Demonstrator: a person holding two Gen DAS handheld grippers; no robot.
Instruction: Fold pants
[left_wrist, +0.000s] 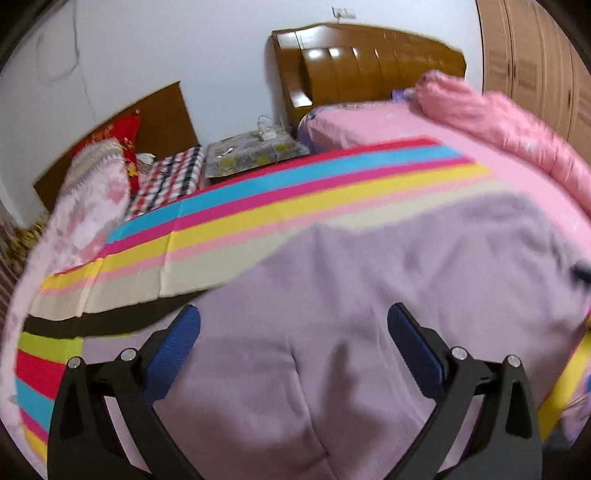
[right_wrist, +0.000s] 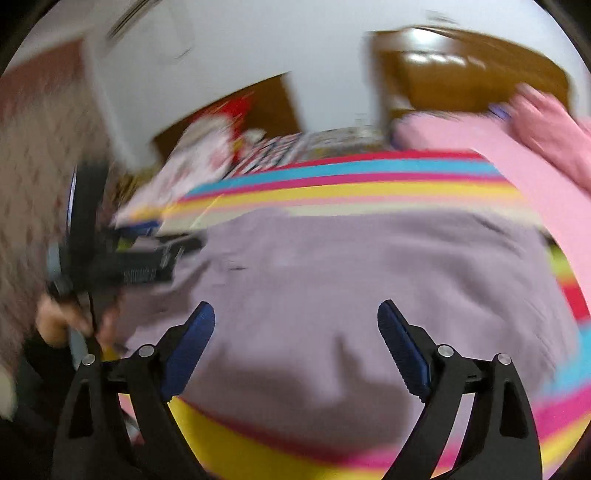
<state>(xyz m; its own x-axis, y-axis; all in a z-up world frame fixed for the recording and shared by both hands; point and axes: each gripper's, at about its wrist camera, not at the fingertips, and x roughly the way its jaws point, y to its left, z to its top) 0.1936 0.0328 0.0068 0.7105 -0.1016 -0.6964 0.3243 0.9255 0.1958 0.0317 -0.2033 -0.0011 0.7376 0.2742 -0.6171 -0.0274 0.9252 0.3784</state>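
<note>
Both grippers, left (left_wrist: 293, 319) and right (right_wrist: 295, 317), poised over lilac pants (left_wrist: 369, 314) with jaws spread wide, nothing between them. Pants spread flat on striped sheet (left_wrist: 258, 192) across the bed (left_wrist: 369, 125).

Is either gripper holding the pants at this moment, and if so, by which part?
Nothing is held. The left gripper and right gripper both stand open above the lilac pants, no cloth between their fingers.
</note>
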